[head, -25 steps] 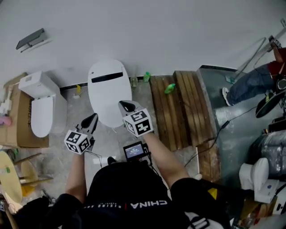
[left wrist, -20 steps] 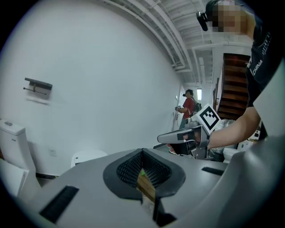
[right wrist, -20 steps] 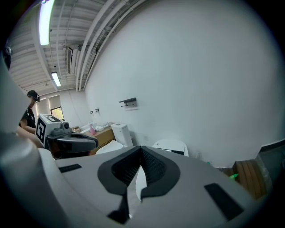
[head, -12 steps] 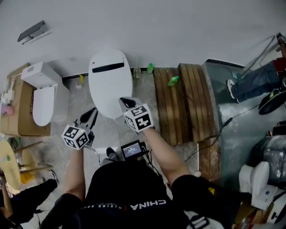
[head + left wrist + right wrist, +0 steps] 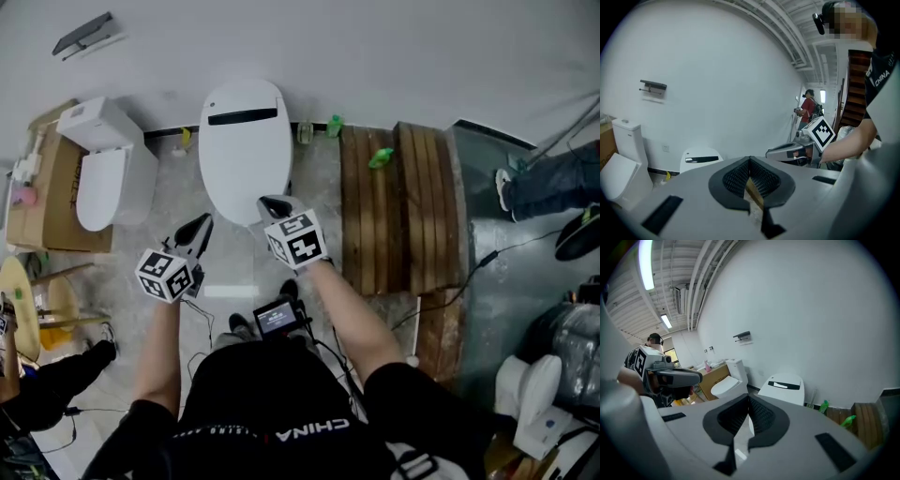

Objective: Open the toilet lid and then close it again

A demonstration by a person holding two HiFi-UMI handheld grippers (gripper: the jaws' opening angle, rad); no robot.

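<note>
the toilet lid (image 5: 246, 155) lies flat down on its bowl, upper centre of the head view, against the wall, its black slot at the far end. that is how the task wants it left, and just as well how it sits before being lifted, so i can't settle which stage this is. my right gripper (image 5: 274, 205) has both jaws pressed together with nothing between them, and its tip shows over the lid's near rim, centre of the frame; whether it touches the lid i cannot tell. my left gripper (image 5: 198, 230) is also closed up and empty, lower left of the lid's front edge and apart from it. in both gripper views the lid shows beyond the closed tips, not at them. any lift would call for a tip to get under that near rim, since closed jaws can only hook or push.

against the earlier frames, the toilet sits higher and a little further right in the head view, and more grey floor (image 5: 323, 178) shows below it. the right tip overlaps less of the lid, nearer its front rim than a second ago. both pairs of jaws are as closed as they were. a dark trouser leg (image 5: 56, 375) has come in at the lower left.
</note>
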